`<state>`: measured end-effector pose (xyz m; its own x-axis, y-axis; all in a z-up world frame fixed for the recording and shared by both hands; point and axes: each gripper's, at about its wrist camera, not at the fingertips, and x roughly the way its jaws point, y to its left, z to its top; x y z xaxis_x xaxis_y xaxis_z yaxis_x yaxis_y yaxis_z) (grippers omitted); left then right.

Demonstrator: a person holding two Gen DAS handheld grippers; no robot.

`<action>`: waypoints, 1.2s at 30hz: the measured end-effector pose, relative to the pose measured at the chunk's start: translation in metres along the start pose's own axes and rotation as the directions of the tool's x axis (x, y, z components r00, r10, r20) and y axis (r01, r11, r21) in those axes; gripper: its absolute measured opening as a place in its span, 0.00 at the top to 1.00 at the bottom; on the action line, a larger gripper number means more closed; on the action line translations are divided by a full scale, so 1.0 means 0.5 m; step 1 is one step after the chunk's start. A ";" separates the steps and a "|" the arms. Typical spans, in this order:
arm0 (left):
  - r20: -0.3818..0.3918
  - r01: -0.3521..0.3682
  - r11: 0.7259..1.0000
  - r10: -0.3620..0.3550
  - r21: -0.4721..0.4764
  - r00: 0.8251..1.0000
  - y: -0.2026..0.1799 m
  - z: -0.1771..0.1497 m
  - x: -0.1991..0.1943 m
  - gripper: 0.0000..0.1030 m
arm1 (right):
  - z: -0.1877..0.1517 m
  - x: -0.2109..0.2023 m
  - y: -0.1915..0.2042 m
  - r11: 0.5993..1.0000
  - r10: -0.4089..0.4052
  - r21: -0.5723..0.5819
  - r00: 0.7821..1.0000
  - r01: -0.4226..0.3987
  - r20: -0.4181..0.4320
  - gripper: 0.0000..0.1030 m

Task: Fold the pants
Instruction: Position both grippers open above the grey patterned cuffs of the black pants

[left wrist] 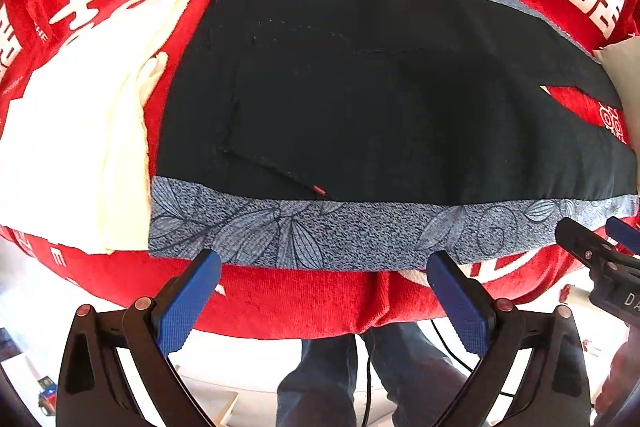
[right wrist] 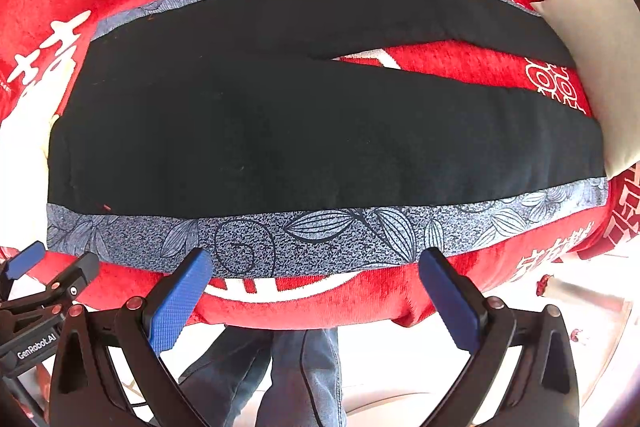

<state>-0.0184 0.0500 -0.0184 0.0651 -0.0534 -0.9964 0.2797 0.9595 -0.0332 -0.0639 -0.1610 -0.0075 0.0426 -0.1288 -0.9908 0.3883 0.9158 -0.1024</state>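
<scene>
Black pants (left wrist: 360, 95) with grey-blue leaf-patterned side stripes lie flat on a red cloth; the waist is at the left, the two legs (right wrist: 400, 131) spread apart toward the right. My left gripper (left wrist: 324, 263) is open and empty, its blue fingertips just short of the near patterned stripe (left wrist: 280, 231) by the waist. My right gripper (right wrist: 316, 259) is open and empty, at the near stripe (right wrist: 320, 231) further along the leg. Each gripper shows at the edge of the other's view: the right one (left wrist: 600, 243), the left one (right wrist: 52, 263).
The red cloth (left wrist: 280, 303) with white characters covers the table and hangs over its near edge. A white folded garment (left wrist: 72, 147) lies left of the waist. A pale cushion (right wrist: 592, 67) sits at the leg ends. My legs in jeans (right wrist: 288, 379) stand below the edge.
</scene>
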 end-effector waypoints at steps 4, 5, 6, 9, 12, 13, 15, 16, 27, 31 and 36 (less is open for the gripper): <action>0.001 -0.016 1.000 0.016 0.015 1.000 -0.004 -0.004 0.001 0.00 | -0.003 0.000 0.001 1.000 0.011 0.005 1.000 -0.011 -0.003 0.00; 0.001 -0.019 1.000 0.019 0.016 1.000 -0.005 -0.004 0.000 0.00 | -0.004 0.000 0.001 1.000 0.014 0.006 1.000 -0.014 -0.003 0.00; -0.003 -0.012 1.000 0.012 0.017 1.000 -0.006 -0.005 0.001 0.00 | -0.004 -0.001 0.002 1.000 0.015 0.005 1.000 -0.015 -0.002 0.00; -0.012 -0.008 1.000 0.008 0.021 1.000 -0.011 -0.006 0.001 0.00 | -0.005 -0.001 0.003 1.000 0.021 0.008 1.000 -0.021 -0.003 0.00; -0.013 -0.019 0.999 0.020 0.032 1.000 -0.014 -0.005 0.000 0.00 | -0.004 -0.001 0.002 0.999 0.031 0.009 1.000 -0.031 -0.002 0.00; -0.016 -0.019 0.999 0.020 0.031 1.000 -0.015 -0.005 0.001 0.00 | -0.004 -0.001 0.002 1.000 0.029 0.008 1.000 -0.029 -0.002 0.00; -0.025 -0.013 1.000 0.013 0.023 1.000 -0.013 -0.005 0.001 0.00 | -0.005 -0.002 0.001 1.000 0.028 0.007 1.000 -0.028 -0.002 0.00; -0.026 -0.012 1.000 0.012 0.020 1.000 -0.013 -0.005 0.002 0.00 | -0.006 -0.002 0.000 1.000 0.029 0.009 1.000 -0.029 -0.002 0.00; -0.022 -0.017 1.000 0.017 0.012 1.000 -0.005 -0.003 0.004 0.00 | -0.006 0.003 -0.004 0.999 0.030 0.014 1.000 -0.030 -0.007 0.00; -0.014 -0.024 1.000 0.024 0.016 1.000 -0.002 0.004 0.003 0.00 | -0.004 0.007 -0.005 1.000 0.027 0.013 1.000 -0.027 -0.010 0.00; -0.014 -0.024 1.000 0.024 0.013 1.000 -0.002 0.010 0.005 0.00 | -0.001 0.008 -0.006 1.000 0.023 0.016 1.000 -0.023 -0.010 0.00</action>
<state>-0.0137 0.0478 -0.0203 0.0587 -0.0264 -0.9979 0.2902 0.9569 -0.0082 -0.0652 -0.1641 -0.0109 0.0425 -0.1042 -0.9936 0.4017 0.9124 -0.0785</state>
